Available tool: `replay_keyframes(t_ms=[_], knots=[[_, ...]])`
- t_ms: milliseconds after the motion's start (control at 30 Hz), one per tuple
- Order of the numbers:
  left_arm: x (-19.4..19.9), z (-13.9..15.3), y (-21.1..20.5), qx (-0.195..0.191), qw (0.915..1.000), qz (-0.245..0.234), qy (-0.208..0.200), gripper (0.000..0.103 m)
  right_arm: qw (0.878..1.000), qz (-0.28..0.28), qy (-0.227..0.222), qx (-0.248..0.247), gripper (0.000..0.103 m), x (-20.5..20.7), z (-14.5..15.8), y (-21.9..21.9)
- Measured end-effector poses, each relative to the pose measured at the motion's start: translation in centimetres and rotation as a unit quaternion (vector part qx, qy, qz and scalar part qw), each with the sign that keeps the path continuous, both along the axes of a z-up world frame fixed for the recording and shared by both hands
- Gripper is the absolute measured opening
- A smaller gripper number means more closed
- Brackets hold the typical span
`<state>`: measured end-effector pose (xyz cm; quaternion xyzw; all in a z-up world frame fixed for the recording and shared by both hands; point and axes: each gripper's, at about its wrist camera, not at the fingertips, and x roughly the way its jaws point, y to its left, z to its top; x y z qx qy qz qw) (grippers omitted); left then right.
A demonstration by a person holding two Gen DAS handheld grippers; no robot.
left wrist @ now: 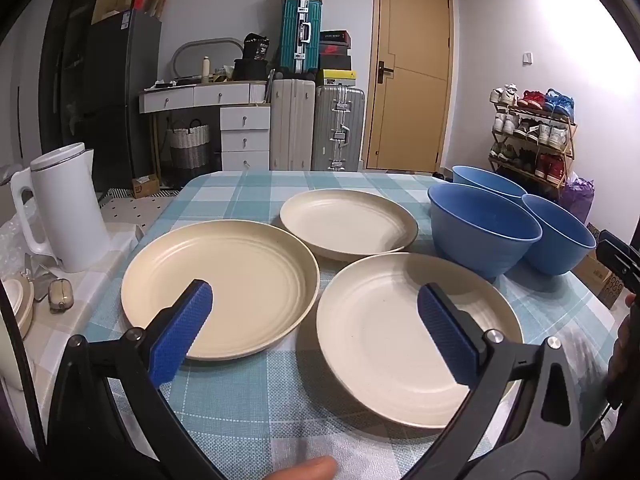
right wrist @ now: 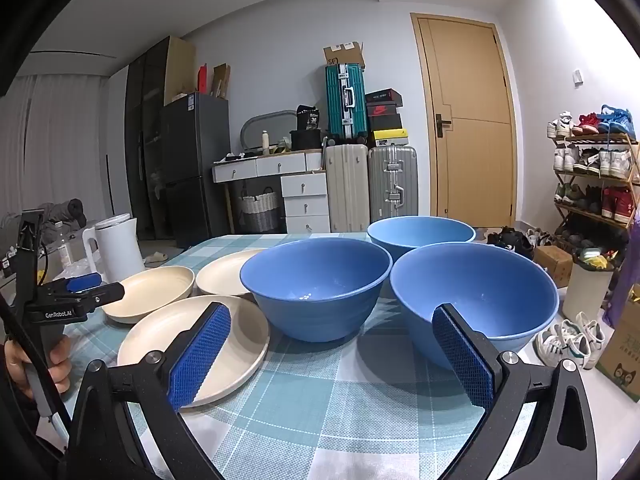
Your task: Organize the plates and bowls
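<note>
Judging by the layout, you have stacked nothing: three plates [left wrist: 220, 288] and three bowls [right wrist: 316, 288] sit separately on the table [left wrist: 256, 400], with left gripper [left wrist: 316, 332] and right gripper [right wrist: 332, 356] spread empty.

Left gripper [left wrist: 316, 328] spread wide above two near cream plates [left wrist: 220, 288] [left wrist: 416, 340]; third plate [left wrist: 348, 224] behind them, three blue bowls [left wrist: 484, 232] right of it, white kettle [left wrist: 64, 212] far left.
</note>
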<state>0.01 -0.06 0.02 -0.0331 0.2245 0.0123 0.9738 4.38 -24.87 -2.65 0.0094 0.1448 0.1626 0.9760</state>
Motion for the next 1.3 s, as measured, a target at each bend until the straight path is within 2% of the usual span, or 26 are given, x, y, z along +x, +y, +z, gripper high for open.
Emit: replay_keyframes(t_ms=[1300], knots=[[-0.01, 0.00, 0.01, -0.001, 1.0000, 0.000, -0.003, 0.103, 1.000, 0.001, -0.005, 0.003, 0.103, -0.11, 0.01, -0.04]])
